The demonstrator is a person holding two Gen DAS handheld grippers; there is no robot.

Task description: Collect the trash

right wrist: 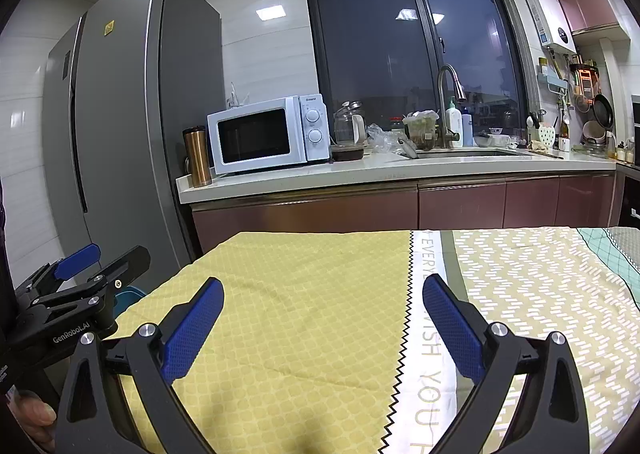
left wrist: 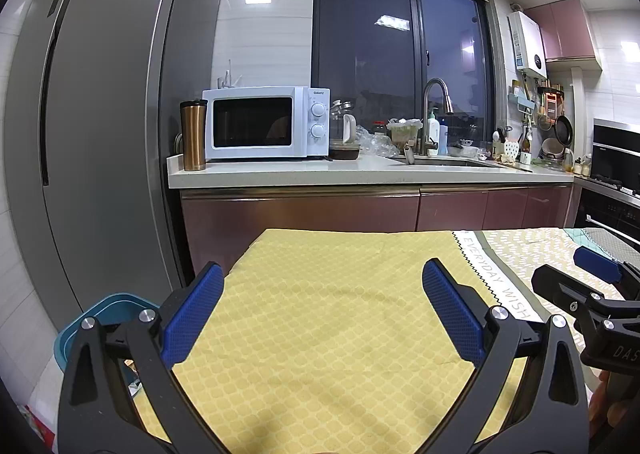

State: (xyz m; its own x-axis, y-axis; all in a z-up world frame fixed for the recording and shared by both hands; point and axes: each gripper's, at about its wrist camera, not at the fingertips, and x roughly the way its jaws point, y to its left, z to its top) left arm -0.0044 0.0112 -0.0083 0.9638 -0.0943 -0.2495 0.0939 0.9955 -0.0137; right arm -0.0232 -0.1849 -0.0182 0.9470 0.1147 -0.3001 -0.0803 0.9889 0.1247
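Observation:
My left gripper is open and empty above the yellow patterned tablecloth. My right gripper is open and empty above the same cloth, near its zigzag seam. Each gripper shows in the other's view: the right one at the right edge of the left wrist view, the left one at the left edge of the right wrist view. A blue bin stands on the floor off the table's left corner. No trash item shows on the cloth.
A grey fridge stands at the left. Behind the table runs a counter with a microwave, a copper tumbler, crumpled clear plastic, a faucet and a sink. A stove area is at the right.

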